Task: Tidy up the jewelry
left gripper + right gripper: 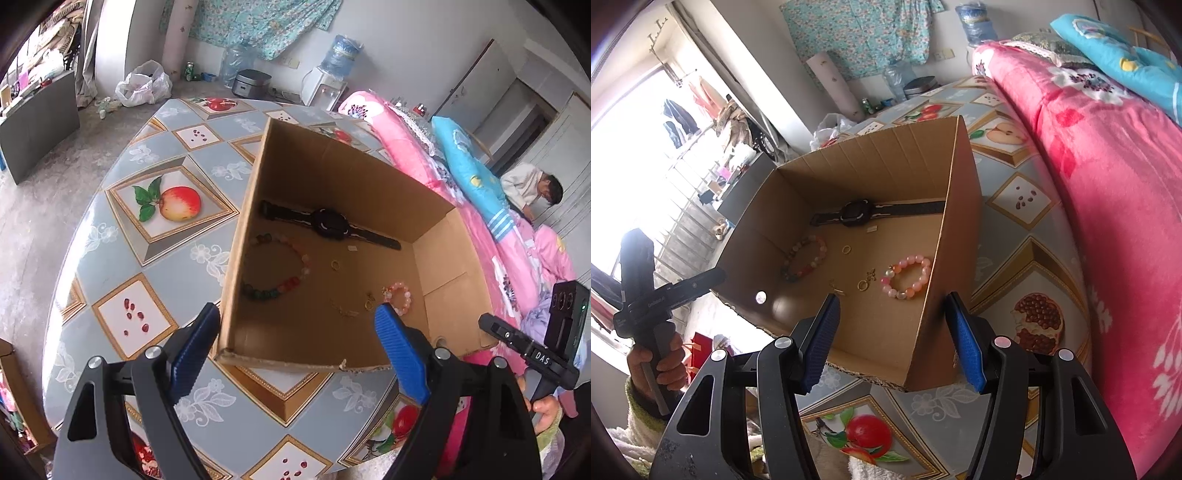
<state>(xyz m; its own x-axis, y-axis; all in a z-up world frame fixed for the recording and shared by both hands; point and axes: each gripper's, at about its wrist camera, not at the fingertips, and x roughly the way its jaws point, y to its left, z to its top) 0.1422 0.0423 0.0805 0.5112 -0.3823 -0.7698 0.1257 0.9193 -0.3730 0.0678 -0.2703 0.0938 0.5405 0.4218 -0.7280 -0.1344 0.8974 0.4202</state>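
Note:
An open cardboard box (351, 177) (871, 166) stands on the table. On its floor lie a black watch (328, 223) (855, 213), a multicoloured bead bracelet (291, 282) (816, 263), a pink bead bracelet (402, 291) (905, 293), a gold ring (335, 264) (846, 249) and small gold pieces (369, 302) (863, 284). My left gripper (297, 308) hovers open over the box's near left corner, holding nothing. My right gripper (894, 298) is open too; the box's right wall stands between its fingers, untouched by the pads.
The table (173, 206) wears a grey cloth with fruit prints. A bed with pink quilts (1108, 184) and a blue pillow (469, 166) runs along the right. A person (535, 184) sits beyond it. A water dispenser (325, 88) stands on the floor behind.

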